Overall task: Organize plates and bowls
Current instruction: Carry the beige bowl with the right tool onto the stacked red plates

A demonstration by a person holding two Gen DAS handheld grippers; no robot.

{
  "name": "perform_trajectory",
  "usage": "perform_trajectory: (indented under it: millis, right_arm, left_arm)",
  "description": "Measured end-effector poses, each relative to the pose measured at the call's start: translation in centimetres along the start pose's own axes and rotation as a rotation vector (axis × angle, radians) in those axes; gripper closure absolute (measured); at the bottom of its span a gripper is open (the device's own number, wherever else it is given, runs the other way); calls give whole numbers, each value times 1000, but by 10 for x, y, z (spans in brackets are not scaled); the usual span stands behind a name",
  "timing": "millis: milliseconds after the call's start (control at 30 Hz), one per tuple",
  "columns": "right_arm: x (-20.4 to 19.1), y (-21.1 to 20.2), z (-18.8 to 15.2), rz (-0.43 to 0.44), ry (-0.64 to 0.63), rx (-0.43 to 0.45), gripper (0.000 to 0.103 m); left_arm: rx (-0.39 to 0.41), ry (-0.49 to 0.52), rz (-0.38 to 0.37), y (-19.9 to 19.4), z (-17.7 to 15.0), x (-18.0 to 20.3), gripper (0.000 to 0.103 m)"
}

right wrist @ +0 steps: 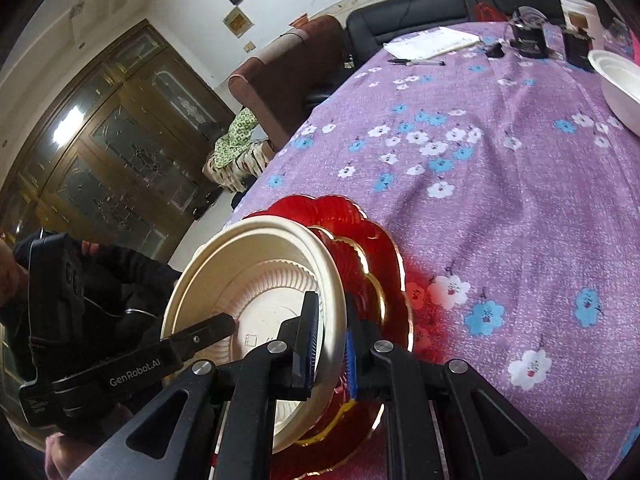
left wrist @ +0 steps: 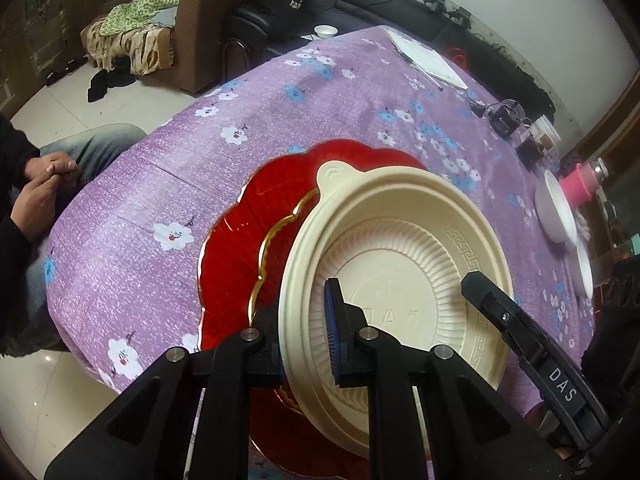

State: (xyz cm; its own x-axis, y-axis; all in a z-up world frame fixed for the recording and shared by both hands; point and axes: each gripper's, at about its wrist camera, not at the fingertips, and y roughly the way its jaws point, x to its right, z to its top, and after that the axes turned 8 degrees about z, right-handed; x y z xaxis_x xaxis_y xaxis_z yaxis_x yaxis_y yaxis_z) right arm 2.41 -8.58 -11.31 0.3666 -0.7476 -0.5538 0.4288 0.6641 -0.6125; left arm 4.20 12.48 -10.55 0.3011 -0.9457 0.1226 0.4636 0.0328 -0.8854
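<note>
A cream plastic plate (left wrist: pixel 400 240) with a ribbed well and a small tab handle sits tilted over a red scalloped plate (left wrist: pixel 256 216) with gold trim, on the table under a purple floral cloth (left wrist: pixel 180 180). My left gripper (left wrist: pixel 300 308) is shut on the cream plate's near rim, one blue pad inside the well. In the right wrist view, my right gripper (right wrist: pixel 331 312) pinches the opposite rim of the cream plate (right wrist: pixel 256 264), with the red plate (right wrist: pixel 372 248) beneath. Each view shows a finger of the other gripper. I cannot tell whether the two plates touch.
White bowls (left wrist: pixel 556 208) and a pink cup (left wrist: pixel 576 186) stand at the table's right edge. Papers (left wrist: pixel 428 60), a pen and small black devices (left wrist: pixel 504 116) lie at the far side. A seated person (left wrist: pixel 40 184) is at the left. The white bowl (right wrist: pixel 620 80) shows far right.
</note>
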Motion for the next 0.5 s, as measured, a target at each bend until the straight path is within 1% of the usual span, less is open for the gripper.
perform_trajectory:
  millis: [67,133,200,267,400,500]
  right_arm:
    - [-5,2,-1,-27,-37,9,90]
    - [-4,3,1,-36,-49,14,89]
    - [-5,1,1,-51,-65,18,88]
    - [-6,-4,0,-76,-87,40,76]
    - [-3,-16,3,-61,-85,86,73]
    - [3,-32,4,-44,-79,143,73]
  left_arm:
    - [-8,22,2,0,0,1,90]
    - [-19,38,-4,0,-1,0,90]
    - [-15,60,23,-2,-1,0,89]
    - [4,70,19,-7,-2,-3,87]
    - [33,71,23,-18,0,-9,86]
    - [49,84,36,-25,0,-10,81]
